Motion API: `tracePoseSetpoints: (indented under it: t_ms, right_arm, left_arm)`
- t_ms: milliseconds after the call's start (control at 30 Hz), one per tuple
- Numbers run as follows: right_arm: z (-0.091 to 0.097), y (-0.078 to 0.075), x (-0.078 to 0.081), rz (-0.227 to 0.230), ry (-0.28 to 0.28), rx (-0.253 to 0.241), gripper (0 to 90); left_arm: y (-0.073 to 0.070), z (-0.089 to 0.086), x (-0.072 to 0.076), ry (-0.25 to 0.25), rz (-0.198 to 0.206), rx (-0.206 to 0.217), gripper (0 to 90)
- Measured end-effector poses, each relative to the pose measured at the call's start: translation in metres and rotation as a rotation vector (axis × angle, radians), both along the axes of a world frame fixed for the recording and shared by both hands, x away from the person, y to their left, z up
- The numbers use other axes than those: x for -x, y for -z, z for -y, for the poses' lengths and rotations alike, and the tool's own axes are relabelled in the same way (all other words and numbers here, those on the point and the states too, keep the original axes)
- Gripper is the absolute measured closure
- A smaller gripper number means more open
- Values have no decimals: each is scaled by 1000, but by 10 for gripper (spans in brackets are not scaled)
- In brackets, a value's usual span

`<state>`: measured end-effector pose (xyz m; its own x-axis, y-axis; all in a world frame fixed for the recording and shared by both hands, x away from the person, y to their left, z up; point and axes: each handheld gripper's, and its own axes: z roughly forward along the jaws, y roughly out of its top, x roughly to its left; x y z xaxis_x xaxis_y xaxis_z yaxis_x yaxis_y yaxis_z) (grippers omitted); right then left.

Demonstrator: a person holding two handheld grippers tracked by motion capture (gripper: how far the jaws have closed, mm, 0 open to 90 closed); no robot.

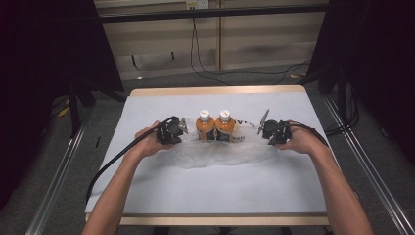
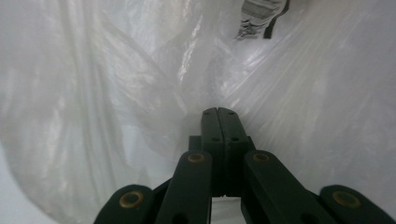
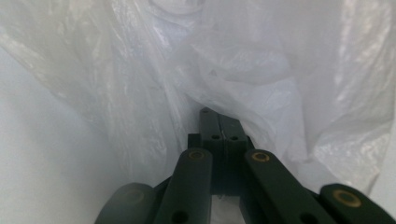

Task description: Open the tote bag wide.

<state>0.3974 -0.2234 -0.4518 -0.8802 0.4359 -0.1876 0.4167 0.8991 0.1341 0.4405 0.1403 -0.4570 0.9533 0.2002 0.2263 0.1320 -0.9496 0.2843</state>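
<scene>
Two orange bottles [image 1: 204,126] [image 1: 224,125] with white caps stand side by side at the middle of the table. A thin clear plastic bag [image 1: 220,155] lies crumpled around and in front of them. My left gripper [image 1: 189,132] is just left of the bottles and my right gripper [image 1: 259,131] just right of them. In the left gripper view the jaws [image 2: 218,112] are pressed together, with the bag's film [image 2: 116,93] fanning out from their tips. In the right gripper view the jaws [image 3: 218,114] are also pressed together, and the film [image 3: 261,70] drapes over them.
The table [image 1: 147,176] has a white cover and a wooden rim. A black cable [image 1: 110,164] trails from the left gripper off the table's left front. Dark curtains and stands flank the table. Cables lie on the floor behind it.
</scene>
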Motion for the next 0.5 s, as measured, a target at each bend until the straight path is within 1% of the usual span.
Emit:
tracePoseSetpoints:
  t_ms: [33,67,100,167,200,233,267,300,367,400,467,500]
  right_arm:
    - [2,0,-1,-3,3,-10,900]
    - [3,0,0,-8,15,-20,900]
    - [4,0,0,-11,16,-16,900]
    - [5,-1,3,-5,15,-10,900]
    - [6,-1,4,-6,15,-3,900]
    - [6,-1,6,-7,30,8,900]
    - [9,-1,7,-6,26,19,900]
    - [13,0,8,-5,32,14,900]
    - [17,0,9,-5,38,-18,900]
    - [17,0,9,-4,42,-11,900]
    - [17,0,9,-1,41,-12,900]
    - [18,0,9,-3,49,-14,900]
  left_arm:
    - [-1,0,-1,13,-7,-12,900]
    - [-1,-1,-2,13,-7,-9,900]
    - [-1,-1,-2,-7,-13,1,900]
    - [-2,-4,-6,-10,-23,18,900]
    - [-1,-4,-7,-29,-28,41,900]
    - [-2,-3,-8,-14,-18,24,900]
    - [-1,-2,-7,-21,-22,28,900]
    - [-1,-2,-7,-25,-21,31,900]
    - [-1,-3,-7,-21,-19,38,900]
    - [-1,-4,-7,-25,-33,42,900]
    - [-2,-4,-6,-13,-27,23,900]
    - [-2,-4,-5,-13,-40,17,900]
